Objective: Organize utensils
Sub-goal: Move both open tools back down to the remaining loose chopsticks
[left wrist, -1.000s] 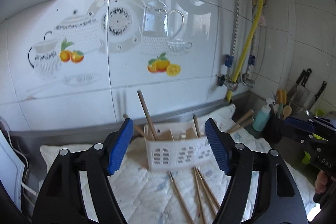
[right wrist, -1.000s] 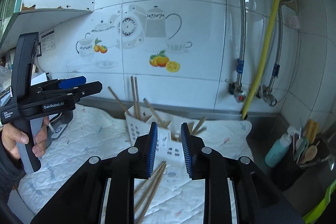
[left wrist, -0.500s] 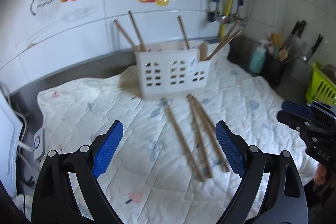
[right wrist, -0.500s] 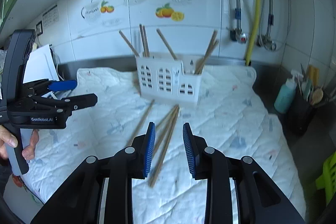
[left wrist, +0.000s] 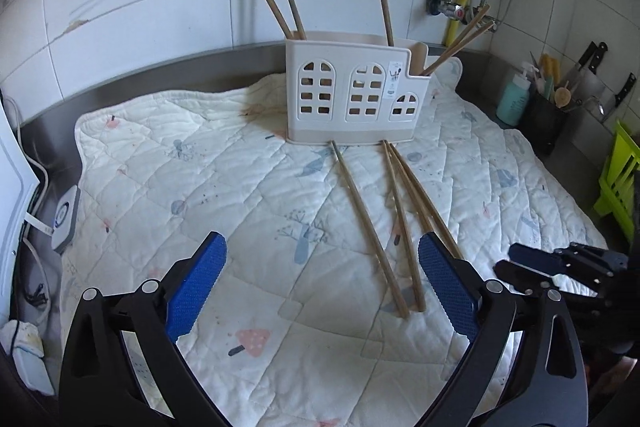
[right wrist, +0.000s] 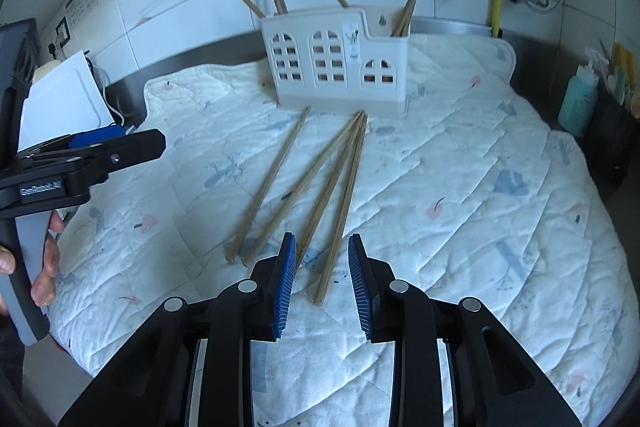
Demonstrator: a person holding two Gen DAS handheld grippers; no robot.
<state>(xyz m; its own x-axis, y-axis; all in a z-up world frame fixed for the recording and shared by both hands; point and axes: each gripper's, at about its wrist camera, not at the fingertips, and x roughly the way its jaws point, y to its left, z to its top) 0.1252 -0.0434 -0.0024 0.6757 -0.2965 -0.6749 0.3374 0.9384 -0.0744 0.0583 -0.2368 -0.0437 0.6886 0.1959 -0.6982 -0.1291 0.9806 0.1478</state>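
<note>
A white utensil holder (left wrist: 352, 95) with arched cut-outs stands on a quilted mat (left wrist: 224, 187) near the wall, with several wooden chopsticks upright in it; it also shows in the right wrist view (right wrist: 336, 63). Several loose chopsticks (left wrist: 396, 219) lie on the mat in front of it, fanned out in the right wrist view (right wrist: 316, 187). My left gripper (left wrist: 320, 287) is wide open and empty above the mat, left of their near ends. My right gripper (right wrist: 322, 283) is open, its blue pads either side of the nearest chopstick ends.
A teal bottle (left wrist: 514, 99) and a dark pot of utensils (left wrist: 546, 119) stand at the right, knives on the wall behind. A green rack (left wrist: 620, 179) is at the far right. A white device and cables (left wrist: 64, 215) lie left of the mat.
Both grippers have tilted down and moved lower and closer to the mat and loose chopsticks. The right gripper's jaws have opened a little wider.
</note>
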